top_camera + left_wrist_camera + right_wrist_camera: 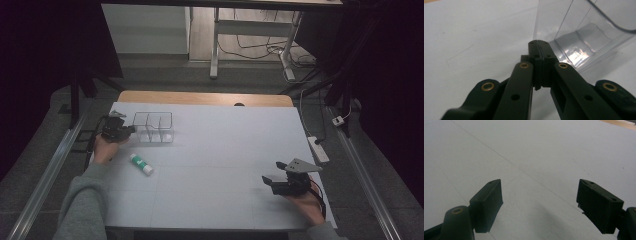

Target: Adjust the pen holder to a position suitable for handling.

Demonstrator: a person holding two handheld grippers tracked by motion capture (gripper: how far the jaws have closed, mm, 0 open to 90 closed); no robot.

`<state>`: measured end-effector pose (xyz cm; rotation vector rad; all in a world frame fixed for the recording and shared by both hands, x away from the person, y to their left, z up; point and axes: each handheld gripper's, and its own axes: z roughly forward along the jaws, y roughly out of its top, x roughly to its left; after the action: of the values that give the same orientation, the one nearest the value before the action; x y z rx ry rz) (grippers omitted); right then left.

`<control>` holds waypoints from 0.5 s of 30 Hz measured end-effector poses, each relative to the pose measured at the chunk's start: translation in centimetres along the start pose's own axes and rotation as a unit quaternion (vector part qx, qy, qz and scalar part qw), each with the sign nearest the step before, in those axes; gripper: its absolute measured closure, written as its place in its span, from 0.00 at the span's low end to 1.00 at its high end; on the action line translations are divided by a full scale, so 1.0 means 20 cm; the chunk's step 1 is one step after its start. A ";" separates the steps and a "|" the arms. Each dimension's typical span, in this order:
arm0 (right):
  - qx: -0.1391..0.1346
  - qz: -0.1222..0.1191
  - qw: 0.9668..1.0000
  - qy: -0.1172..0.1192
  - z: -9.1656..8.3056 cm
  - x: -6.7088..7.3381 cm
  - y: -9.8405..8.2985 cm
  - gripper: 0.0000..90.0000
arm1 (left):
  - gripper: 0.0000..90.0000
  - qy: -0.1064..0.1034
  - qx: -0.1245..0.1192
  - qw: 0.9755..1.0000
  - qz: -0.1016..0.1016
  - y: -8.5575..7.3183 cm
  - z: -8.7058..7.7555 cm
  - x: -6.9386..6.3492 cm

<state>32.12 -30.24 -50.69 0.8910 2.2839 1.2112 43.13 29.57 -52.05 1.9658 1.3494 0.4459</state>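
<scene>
A clear plastic organizer (pixel 153 127) with several compartments stands on the white table (pixel 220 150) at the back left. My left gripper (pixel 131 130) lies low at its left end, jaws shut. In the left gripper view the closed fingertips (pixel 534 47) meet right at the corner of the organizer (pixel 584 32); whether they pinch its thin wall I cannot tell. A white glue stick with a green cap (pixel 141 164) lies on the table just in front of the left hand. My right gripper (pixel 274 173) rests at the front right, open, with only bare table between its pads (pixel 487 200).
The table's wooden far edge (pixel 205 97) lies behind the organizer. A power strip (pixel 318 149) and cables lie on the floor off the right side. Metal rails run along both sides of the table.
</scene>
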 end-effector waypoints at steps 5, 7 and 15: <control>0.000 0.000 1.000 0.000 0.00 0.00 0.00 0.23 | 0.98 -0.004 0.000 1.000 0.006 0.01 0.00 -0.02; 0.000 0.000 1.000 0.000 0.00 0.00 0.00 0.23 | 0.98 -0.007 0.000 1.000 0.008 0.01 0.00 -0.03; 0.001 0.000 1.000 -0.001 0.00 0.00 0.00 0.23 | 0.98 -0.015 0.006 1.000 0.024 0.03 0.01 -0.07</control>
<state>32.12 -30.26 -50.69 0.8916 2.2843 1.2068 43.12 28.08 -51.72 2.0111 1.2907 0.4297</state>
